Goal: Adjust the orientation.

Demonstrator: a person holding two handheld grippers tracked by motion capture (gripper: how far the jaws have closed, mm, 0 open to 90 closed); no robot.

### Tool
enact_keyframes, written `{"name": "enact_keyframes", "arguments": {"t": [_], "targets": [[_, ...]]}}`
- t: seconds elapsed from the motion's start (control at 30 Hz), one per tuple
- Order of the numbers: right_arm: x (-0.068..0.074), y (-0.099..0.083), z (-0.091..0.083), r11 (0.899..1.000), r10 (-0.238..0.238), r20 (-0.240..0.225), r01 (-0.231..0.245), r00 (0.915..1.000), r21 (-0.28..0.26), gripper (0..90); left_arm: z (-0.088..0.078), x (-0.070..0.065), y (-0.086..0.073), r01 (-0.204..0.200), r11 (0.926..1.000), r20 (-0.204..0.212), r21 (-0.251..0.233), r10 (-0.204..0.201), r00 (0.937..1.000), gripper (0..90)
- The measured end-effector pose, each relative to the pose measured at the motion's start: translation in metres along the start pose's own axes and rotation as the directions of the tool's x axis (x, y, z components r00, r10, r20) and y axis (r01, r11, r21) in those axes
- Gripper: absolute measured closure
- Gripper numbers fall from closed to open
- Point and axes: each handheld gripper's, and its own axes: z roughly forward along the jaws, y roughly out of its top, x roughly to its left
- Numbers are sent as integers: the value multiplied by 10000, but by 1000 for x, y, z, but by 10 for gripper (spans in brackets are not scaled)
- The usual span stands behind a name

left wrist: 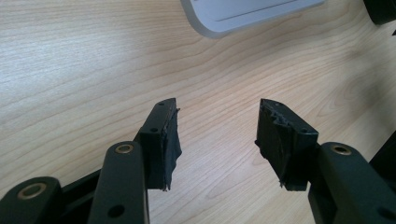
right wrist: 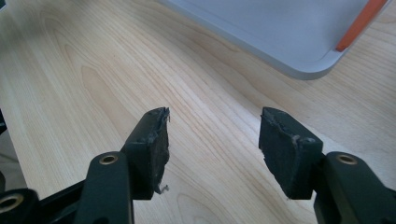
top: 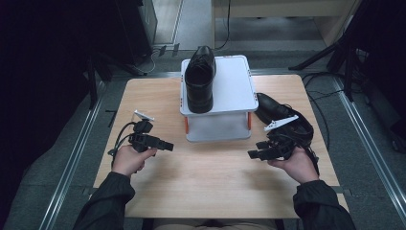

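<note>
A person's left hand holds the left gripper low over the desk near its left edge, jaws spread wide with only bare wood between them, as the left gripper view confirms. Toward the far edge at the middle stands a small white two-level rack with orange posts. A black shoe lies on the left side of its top shelf, its toe reaching past the far rim. Just right of the rack, a second black shoe lies on the desk by the right edge. The right hand holds the right gripper near that shoe, jaws wide apart and empty above the wood.
</note>
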Motion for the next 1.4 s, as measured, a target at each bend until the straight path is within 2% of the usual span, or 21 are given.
{"name": "enact_keyframes", "arguments": {"t": [0.07, 0.1, 0.17, 0.27, 0.37, 0.4, 0.43, 0.47, 0.53, 0.73, 0.8, 0.83, 0.97, 1.0, 1.03, 1.1, 1.13, 1.3, 1.33, 1.4], "targets": [[-1, 0, -1, 10000, 54, -1, -54, 10000, 7, 434, -1, 0, -1, -3, 10000, -28, -10, 3, 10000, 474], [-3, 0, -4, 9997, 259, -136, -260, 9996, -13, 434, -3, 2, -2, 30, 10000, 12, -87, -30, 10000, 474], [-4, 0, -6, 9996, 272, -177, -272, 9995, -36, 434, -4, 3, -2, 54, 9999, 40, -98, -54, 10000, 473], [-9, 3, -15, 9995, 284, -84, -285, 9996, -113, 441, -4, 7, -4, 169, 9997, 78, -201, -167, 9998, 471], [-19, 13, -31, 9999, 120, 260, -120, 9996, -30, 452, -1, 11, -4, 159, 9998, 95, -96, -158, 9998, 474], [-19, 13, -31, 9999, 120, 260, -120, 9996, -30, 452, -1, 11, -4, 159, 9998, 95, -96, -158, 9998, 475], [-26, 18, -40, 9997, 224, 345, -221, 9992, -78, 458, 0, 11, -5, 94, 9999, 128, -146, -92, 9999, 475], [-26, 18, -40, 9997, 224, 345, -221, 9992, -78, 458, 0, 11, -5, 94, 9999, 128, -146, -92, 9999, 475], [-36, 26, -52, 9994, 336, 493, -332, 9982, -100, 468, 0, 9, -5, 5, 9998, 223, -180, 0, 9998, 475], [-59, 33, -65, 9970, 767, 859, -775, 9933, 60, 488, 1, 7, -5, -146, 9997, 286, -182, 152, 9995, 476], [-63, 34, -66, 9959, 880, 919, -894, 9919, 111, 496, 1, 6, -5, -190, 9996, 293, -195, 196, 9994, 476], [-70, 34, -69, 9948, 979, 1088, -1003, 9892, 171, 505, 2, 6, -5, -176, 9996, 271, -200, 181, 9995, 476], [-82, 32, -72, 9928, 1148, 1348, -1182, 9842, 174, 532, 2, 5, -4, -215, 9995, 229, -211, 220, 9995, 476], [-82, 32, -72, 9928, 1148, 1348, -1182, 9842, 174, 532, 2, 5, -4, -215, 9995, 229, -211, 220, 9995, 476], [-89, 31, -73, 9913, 1270, 1394, -1305, 9821, 160, 542, 2, 6, -4, -299, 9995, 180, -128, 301, 9994, 476], [-92, 30, -73, 9894, 1395, 1456, -1439, 9795, 197, 549, 3, 5, -4, -308, 9994, 178, -127, 311, 9994, 476], [-98, 29, -70, 9861, 1544, 1578, -1619, 9753, 363, 562, 3, 5, -4, -374, 9993, 156, -68, 375, 9992, 476], [-104, 28, -64, 9831, 1632, 1599, -1740, 9736, 564, 618, 4, 5, -4, -418, 9991, 118, -31, 418, 9991, 475], [-106, 29, -61, 9819, 1681, 1603, -1796, 9727, 606, 670, 4, 4, -5, -420, 9991, 95, -26, 420, 9991, 475], [-106, 30, -59, 9782, 1806, 1546, -1938, 9713, 750, 705, 4, 3, -5, -412, 9991, 114, -63, 413, 9991, 475]]}}
